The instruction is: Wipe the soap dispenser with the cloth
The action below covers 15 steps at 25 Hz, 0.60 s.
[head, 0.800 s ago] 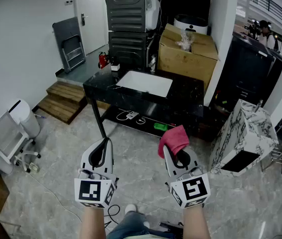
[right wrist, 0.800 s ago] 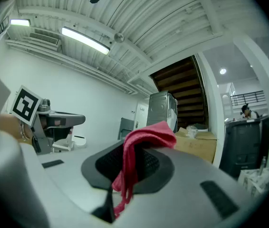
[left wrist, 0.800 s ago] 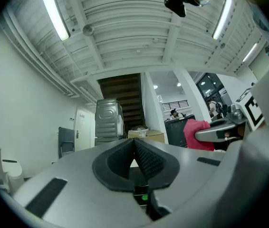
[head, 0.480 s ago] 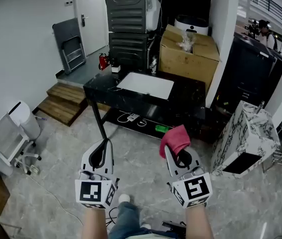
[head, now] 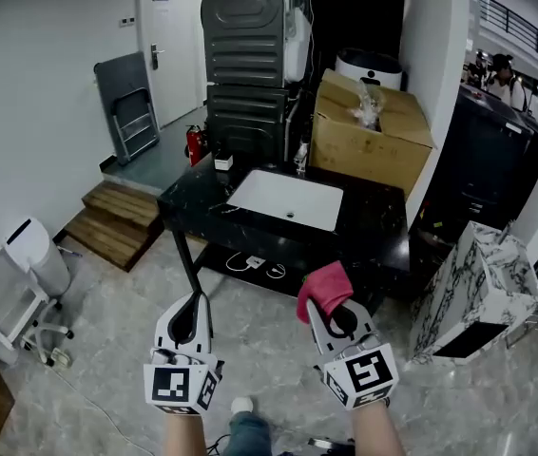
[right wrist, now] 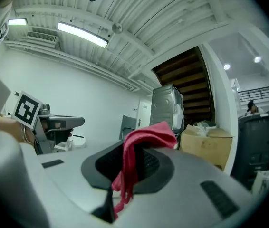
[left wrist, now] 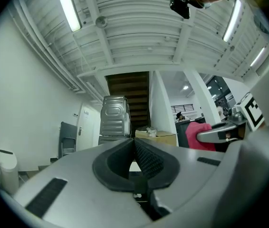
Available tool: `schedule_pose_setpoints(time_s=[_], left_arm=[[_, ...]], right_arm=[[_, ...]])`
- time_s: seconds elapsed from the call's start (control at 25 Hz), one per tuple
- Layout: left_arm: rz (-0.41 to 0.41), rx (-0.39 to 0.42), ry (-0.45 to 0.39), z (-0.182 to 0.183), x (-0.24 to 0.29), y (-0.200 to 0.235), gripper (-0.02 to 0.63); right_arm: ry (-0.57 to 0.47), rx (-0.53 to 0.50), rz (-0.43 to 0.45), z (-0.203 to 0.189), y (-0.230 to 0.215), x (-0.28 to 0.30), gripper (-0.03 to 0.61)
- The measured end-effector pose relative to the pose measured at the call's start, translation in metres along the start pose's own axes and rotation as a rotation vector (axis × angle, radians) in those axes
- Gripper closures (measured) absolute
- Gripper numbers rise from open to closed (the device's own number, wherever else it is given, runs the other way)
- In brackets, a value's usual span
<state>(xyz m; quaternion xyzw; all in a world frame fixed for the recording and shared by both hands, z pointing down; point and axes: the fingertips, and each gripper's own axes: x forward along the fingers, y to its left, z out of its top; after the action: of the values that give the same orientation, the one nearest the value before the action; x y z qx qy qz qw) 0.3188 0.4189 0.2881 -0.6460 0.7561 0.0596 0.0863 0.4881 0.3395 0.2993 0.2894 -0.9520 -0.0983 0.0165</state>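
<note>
**Cloth in hand, worktop not yet reached**

The right gripper is clamped on a red cloth. The cloth bunches up out of the jaws and, in the right gripper view, hangs down between them. The left gripper is closed with nothing in it. Both are held over the floor, well short of the black worktop.

As I judge it, the task is at the approach. The cloth is ready, but no wiping has begun. The walk up to the worktop is left to do, and then the wipe itself. The soap dispenser is probably the small upright thing at the worktop's far edge, just behind the sink, though it is too small to be sure.

The white sink is set in the middle of the worktop, toward its far edge, and looks empty. Beyond the far right corner stands an open cardboard box with crumpled clear wrapping poking out of its top.
</note>
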Motion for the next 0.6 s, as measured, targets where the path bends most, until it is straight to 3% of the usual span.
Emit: schedule_pose_setpoints(time_s=[0.28,0.48,0.6], left_arm=[[-0.061,-0.017,0.02,-0.022,0.104,0.082,0.601],[-0.128,-0.081,0.006,-0.029,0.162,0.128,0.601],[-0.124,-0.079,-0.008,-0.032,0.186,0.154,0.601]], right_arm=[[-0.013,-0.009,-0.018,0.001,-0.01,0.128,0.529],[-0.024,-0.011,-0.042,0.0,-0.02,0.204,0.528],[-0.023,-0.016,-0.032,-0.001,-0.023,0.241,0.528]])
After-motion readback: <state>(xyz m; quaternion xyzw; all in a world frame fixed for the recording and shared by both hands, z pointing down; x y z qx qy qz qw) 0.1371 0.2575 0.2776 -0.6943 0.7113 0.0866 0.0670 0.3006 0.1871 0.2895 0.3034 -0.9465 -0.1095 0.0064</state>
